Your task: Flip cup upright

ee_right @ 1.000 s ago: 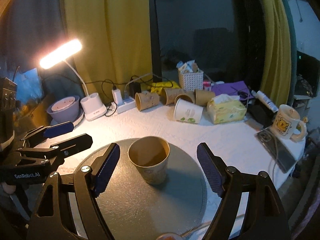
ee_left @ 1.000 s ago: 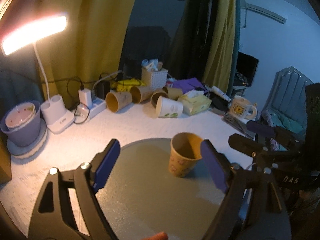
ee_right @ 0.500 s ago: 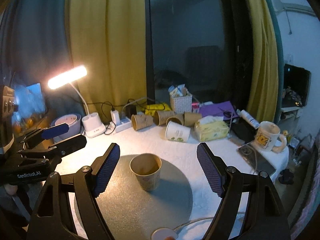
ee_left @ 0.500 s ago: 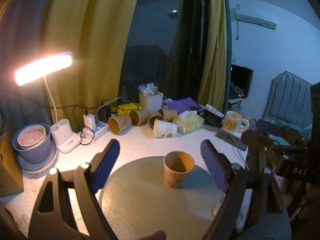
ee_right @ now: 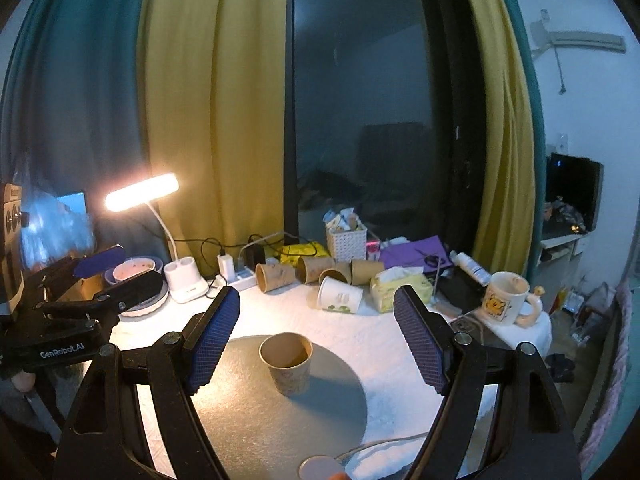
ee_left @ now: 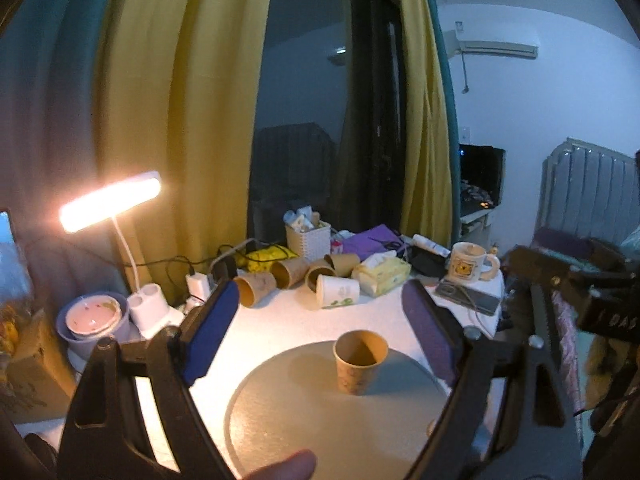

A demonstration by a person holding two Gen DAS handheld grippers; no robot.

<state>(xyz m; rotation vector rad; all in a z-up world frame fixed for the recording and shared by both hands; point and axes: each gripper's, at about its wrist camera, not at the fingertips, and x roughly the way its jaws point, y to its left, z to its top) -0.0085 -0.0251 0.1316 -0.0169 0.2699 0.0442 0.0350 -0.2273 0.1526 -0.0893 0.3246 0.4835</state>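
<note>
A brown paper cup (ee_left: 359,366) stands upright, mouth up, on a round grey mat (ee_left: 304,420); it also shows in the right wrist view (ee_right: 287,362) on the mat (ee_right: 256,420). My left gripper (ee_left: 320,332) is open and empty, raised above and behind the cup. My right gripper (ee_right: 316,336) is open and empty, also held back above the cup. The left gripper appears at the left edge of the right wrist view (ee_right: 112,276), and the right gripper at the right of the left wrist view (ee_left: 560,276).
Several paper cups (ee_right: 316,270) lie on their sides at the back of the white table, with a white cup (ee_right: 340,300), tissue pack (ee_right: 400,286), basket (ee_right: 346,242), yellow mug (ee_right: 506,298), lit desk lamp (ee_right: 142,192) and bowl (ee_left: 94,314).
Both grippers have pulled up and back from the cup, so the table looks farther away. The cup stays upright on the mat.
</note>
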